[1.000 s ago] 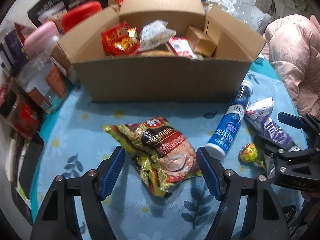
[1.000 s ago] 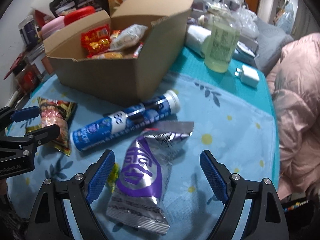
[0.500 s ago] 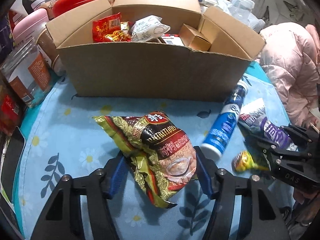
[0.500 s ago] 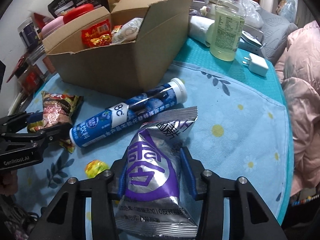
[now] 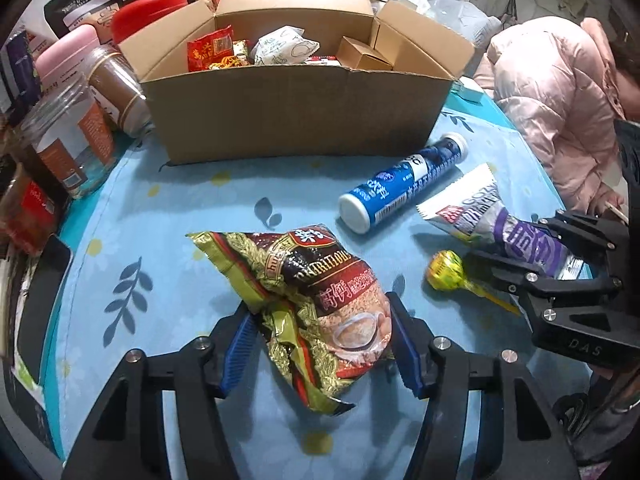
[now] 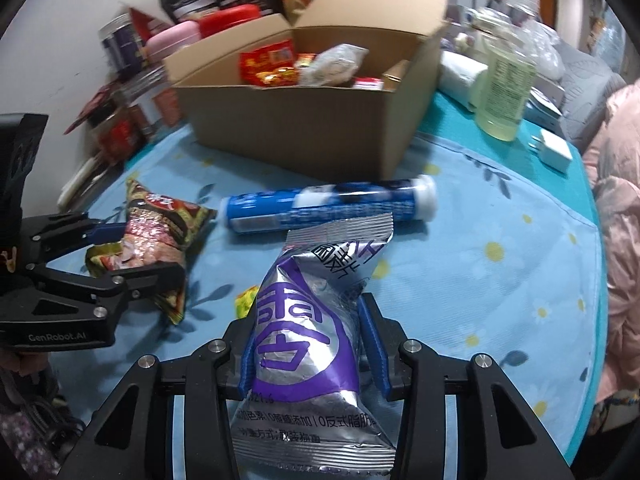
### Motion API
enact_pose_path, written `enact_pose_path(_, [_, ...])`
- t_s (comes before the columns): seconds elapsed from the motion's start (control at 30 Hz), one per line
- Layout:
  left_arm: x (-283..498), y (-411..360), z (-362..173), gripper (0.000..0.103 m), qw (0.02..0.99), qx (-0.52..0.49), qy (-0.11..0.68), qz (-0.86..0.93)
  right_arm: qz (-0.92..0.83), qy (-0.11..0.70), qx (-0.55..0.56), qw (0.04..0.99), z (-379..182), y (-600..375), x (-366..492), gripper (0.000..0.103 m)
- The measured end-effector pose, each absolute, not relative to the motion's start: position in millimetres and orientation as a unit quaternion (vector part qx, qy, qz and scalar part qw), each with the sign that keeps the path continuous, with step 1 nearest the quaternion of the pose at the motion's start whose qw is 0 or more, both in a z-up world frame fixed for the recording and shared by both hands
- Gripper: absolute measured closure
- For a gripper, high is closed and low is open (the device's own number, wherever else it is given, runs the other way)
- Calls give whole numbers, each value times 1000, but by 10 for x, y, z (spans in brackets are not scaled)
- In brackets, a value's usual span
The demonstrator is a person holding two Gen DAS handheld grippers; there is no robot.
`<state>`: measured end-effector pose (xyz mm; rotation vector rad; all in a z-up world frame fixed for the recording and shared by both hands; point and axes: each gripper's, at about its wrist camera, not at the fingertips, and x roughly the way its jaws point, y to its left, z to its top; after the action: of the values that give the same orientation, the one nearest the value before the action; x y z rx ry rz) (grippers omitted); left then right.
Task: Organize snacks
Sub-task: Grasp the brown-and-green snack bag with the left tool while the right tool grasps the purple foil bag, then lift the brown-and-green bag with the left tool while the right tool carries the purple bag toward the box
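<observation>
My left gripper is shut on a gold and dark red cereal packet, whose far end sticks out past the blue pads. My right gripper is shut on a silver and purple snack bag, seen from the side in the left wrist view as the same bag. Ahead stands an open cardboard box with several snacks inside. A blue tube lies between the box and both grippers. A yellow lollipop lies on the cloth between the two packets.
The table carries a light blue flowered cloth. Jars and tins crowd the left side by the box. A bottle of pale liquid and a white charger stand at the right. A person in a pink padded jacket is at the right.
Both grippers have closed from wide open onto their packets, the left on the cereal packet, the right on the purple bag. Both have since shifted across the table with the packets in them.
</observation>
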<state>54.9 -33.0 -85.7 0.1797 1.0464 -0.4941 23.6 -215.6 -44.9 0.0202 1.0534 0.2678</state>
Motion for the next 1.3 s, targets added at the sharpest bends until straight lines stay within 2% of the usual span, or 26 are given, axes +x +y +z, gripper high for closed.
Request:
enact_pose_path(0.5, [355,-71,-854,42,838,77,498,-210,213,489,-12,846,-395,-1690,128,59])
enact_pose_path(0.7, [432,3,-996,42,824,50,523,-212,225,504,-31,834,-490,-1552,96,59])
enact_pose_path(0.93, [411,-9,-1009,42,831,55,510,-215,212,517,-37,829,-619,-1512,132,57])
enact_pose_path(1.07, [393,-2,-991,50,831,53,507,-223,209,510,-43,833,-608,-1522,112,62])
enact_pose_path(1.3, [362,6,-911,56,832,50,502,-230,220,510,-39,831,-535,-1546,120,63])
